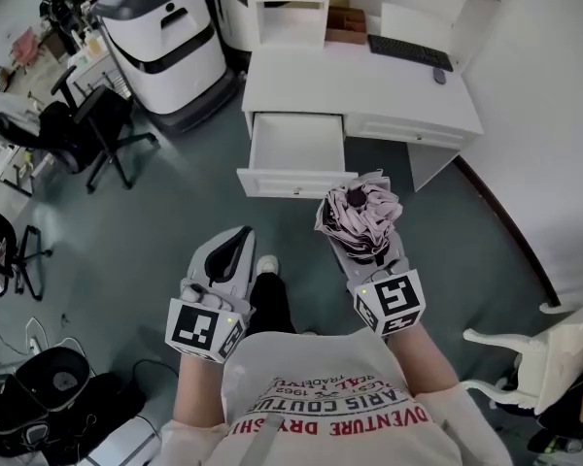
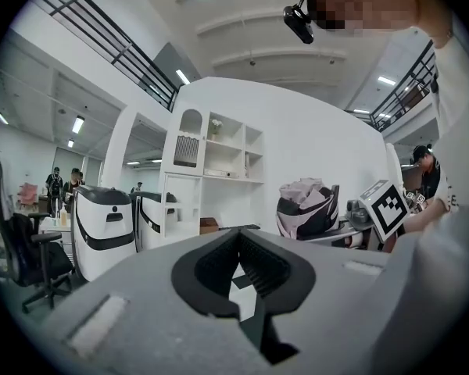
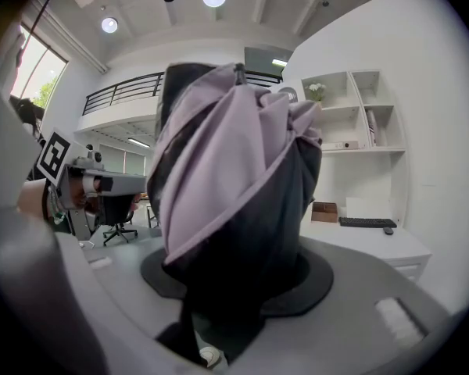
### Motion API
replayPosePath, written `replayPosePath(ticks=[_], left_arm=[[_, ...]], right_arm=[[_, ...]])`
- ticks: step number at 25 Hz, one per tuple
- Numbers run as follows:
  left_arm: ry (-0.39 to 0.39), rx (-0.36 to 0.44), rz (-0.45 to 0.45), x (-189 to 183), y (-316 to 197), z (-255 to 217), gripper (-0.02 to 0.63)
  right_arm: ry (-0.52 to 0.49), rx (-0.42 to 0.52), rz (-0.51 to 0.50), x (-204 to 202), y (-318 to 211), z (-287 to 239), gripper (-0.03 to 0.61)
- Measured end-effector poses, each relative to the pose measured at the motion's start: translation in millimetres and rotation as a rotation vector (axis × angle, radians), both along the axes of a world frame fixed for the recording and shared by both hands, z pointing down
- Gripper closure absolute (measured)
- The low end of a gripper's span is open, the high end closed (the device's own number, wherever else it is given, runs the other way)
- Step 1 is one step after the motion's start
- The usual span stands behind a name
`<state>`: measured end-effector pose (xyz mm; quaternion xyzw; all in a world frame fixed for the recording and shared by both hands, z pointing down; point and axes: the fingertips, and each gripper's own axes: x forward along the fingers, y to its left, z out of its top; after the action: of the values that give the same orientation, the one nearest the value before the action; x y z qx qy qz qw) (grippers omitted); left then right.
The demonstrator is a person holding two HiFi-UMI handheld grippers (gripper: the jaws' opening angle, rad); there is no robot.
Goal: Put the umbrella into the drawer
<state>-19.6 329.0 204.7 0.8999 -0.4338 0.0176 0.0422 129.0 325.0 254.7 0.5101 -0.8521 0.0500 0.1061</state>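
A folded umbrella (image 1: 360, 216), lilac and black, stands upright in my right gripper (image 1: 371, 252), whose jaws are shut on its lower part. The umbrella (image 3: 233, 178) fills the right gripper view above those jaws. It hangs just in front of the open white drawer (image 1: 296, 184), whose inside shows bare. My left gripper (image 1: 239, 239) is held low to the left of the umbrella, shut with nothing in it. In the left gripper view its jaws (image 2: 238, 239) meet at the tips, with the umbrella (image 2: 306, 205) off to the right.
The drawer belongs to a white desk (image 1: 369, 100) that carries a keyboard (image 1: 409, 52) and a mouse (image 1: 439, 76). Two white and black machines (image 1: 165, 42) stand left of the desk, with a black office chair (image 1: 92, 124) nearby. A white chair (image 1: 525, 357) is at my right.
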Motion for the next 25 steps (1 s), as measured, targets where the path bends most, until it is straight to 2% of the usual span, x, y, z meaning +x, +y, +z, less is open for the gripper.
replayPosePath(ticks=[16,21,25], left_arm=[[0.009,-0.005,0.124,-40.9,-285.1,-0.8,0.611],[0.017,-0.022,0.171,-32.3,-334.2,11.6,0.611],[0.014,-0.082,0.169,-26.2,-357.6,38.1,0.611]], right_arm=[[0.057,-0.074,0.074,-48.7,-266.5,11.7,0.37],[0.073,-0.134,0.085,-46.5,-316.4,35.9,0.369],[0.089,-0.174,0.067,-43.7,-342.6,59.6,0.369]])
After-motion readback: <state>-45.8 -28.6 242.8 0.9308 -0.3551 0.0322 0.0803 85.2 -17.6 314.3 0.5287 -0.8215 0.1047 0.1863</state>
